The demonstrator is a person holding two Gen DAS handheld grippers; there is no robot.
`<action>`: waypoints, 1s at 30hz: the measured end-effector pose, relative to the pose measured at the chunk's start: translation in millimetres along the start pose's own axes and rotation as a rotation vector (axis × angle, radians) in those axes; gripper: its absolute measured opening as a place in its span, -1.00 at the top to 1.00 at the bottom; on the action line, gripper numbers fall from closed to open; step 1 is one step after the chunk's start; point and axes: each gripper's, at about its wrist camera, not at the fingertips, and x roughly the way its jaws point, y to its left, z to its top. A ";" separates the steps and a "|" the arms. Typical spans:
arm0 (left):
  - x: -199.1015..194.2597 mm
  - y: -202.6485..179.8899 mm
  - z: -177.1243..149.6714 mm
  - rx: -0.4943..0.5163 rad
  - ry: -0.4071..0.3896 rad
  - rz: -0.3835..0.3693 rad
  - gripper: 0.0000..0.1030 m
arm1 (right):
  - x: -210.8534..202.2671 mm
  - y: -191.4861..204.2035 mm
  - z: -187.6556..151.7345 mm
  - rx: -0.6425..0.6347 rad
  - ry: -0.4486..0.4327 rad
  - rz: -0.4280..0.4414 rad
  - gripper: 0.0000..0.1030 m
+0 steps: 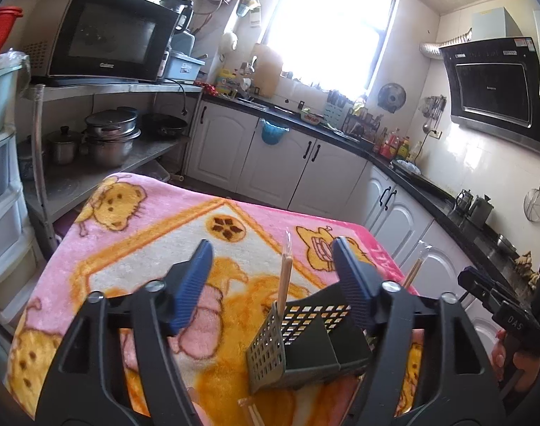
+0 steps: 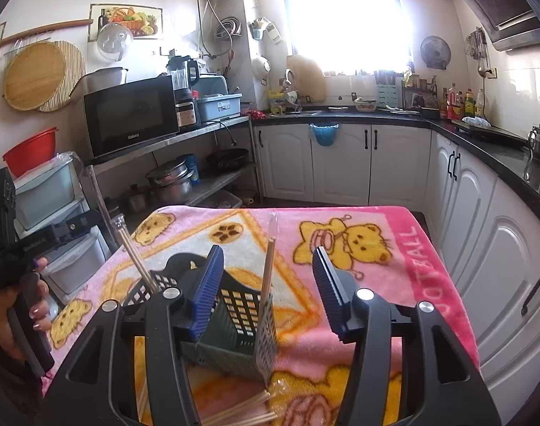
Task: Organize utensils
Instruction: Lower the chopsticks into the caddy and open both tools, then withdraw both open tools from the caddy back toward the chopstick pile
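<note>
Left wrist view: the left tool stands released with its blue pads wide apart, above the dark perforated utensil holder on the blanket-covered worktop. A wrapped chopstick pair stands upright in the holder.

Right wrist view: the right tool is released too, over the same holder; loose chopsticks lie just before it.

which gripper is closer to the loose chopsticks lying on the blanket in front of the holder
Right, as far as these views show. The loose chopsticks lie just under the open right gripper, beside the holder. The left gripper, also open, sees only their ends at its lower edge.
</note>
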 end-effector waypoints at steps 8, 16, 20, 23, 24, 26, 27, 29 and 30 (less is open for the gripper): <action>-23.0 7.5 -11.0 -0.026 -0.007 0.012 -0.68 | -14.3 0.1 -17.9 0.013 0.016 -0.011 -0.16; -37.7 14.9 -27.7 -0.036 0.016 0.029 -0.70 | -22.4 5.6 -34.6 0.023 0.031 -0.017 -0.28; -41.7 18.4 -38.0 -0.039 0.034 0.036 -0.70 | -26.1 9.4 -43.4 0.019 0.039 -0.015 -0.31; -44.1 19.9 -45.6 -0.040 0.050 0.040 -0.70 | -28.8 12.7 -49.9 0.003 0.045 -0.016 -0.32; -44.4 20.3 -47.9 -0.038 0.056 0.042 -0.70 | -29.6 14.2 -52.5 -0.002 0.048 -0.016 -0.33; -45.0 21.2 -52.6 -0.036 0.066 0.045 -0.70 | -30.6 16.5 -57.1 -0.007 0.053 -0.015 -0.33; -45.3 22.1 -56.2 -0.034 0.073 0.047 -0.70 | -31.1 17.6 -59.5 -0.009 0.058 -0.014 -0.33; -45.2 23.5 -60.7 -0.031 0.086 0.054 -0.70 | -32.5 20.3 -64.4 -0.011 0.067 -0.010 -0.33; -44.9 24.4 -63.4 -0.030 0.093 0.058 -0.70 | -33.1 20.2 -66.7 -0.011 0.071 -0.008 -0.33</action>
